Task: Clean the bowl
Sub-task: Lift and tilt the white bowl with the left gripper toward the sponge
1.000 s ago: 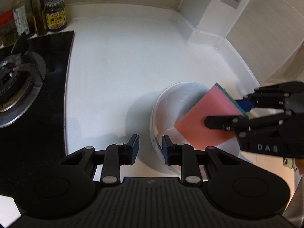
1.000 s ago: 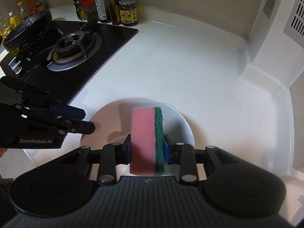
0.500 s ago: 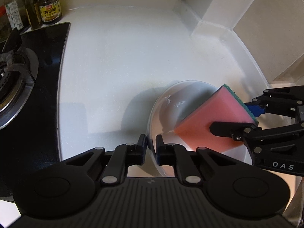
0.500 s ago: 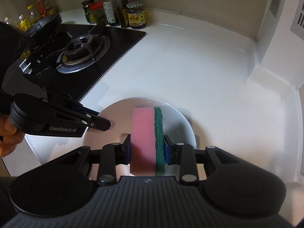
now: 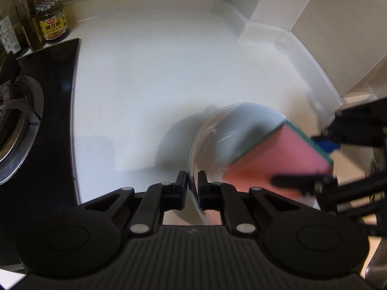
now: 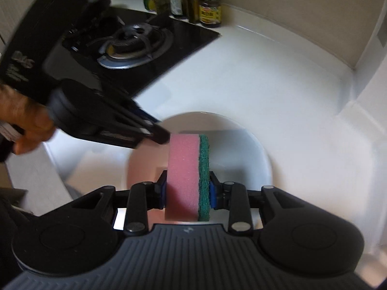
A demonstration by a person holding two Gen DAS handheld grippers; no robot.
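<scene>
Closed since a second ago: left gripper [image 5: 192, 188] pinched round white ceramic bowl [image 5: 244, 118] rim (tilted); right gripper [image 6: 188, 191] clamped pink-and-green rectangular sponge [image 6: 188, 169] over bowl.

My work surface is a white countertop [image 5: 174, 72]. On it: white bowl [image 5: 244, 120] near the front edge, black gas hob [image 6: 135, 48] set in at the left, jars and bottles [image 6: 188, 2] lined up along the back wall behind the hob.

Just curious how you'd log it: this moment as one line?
left gripper: shut on bowl rim | right gripper: shut on sponge, over bowl | phase: scrub starting
</scene>
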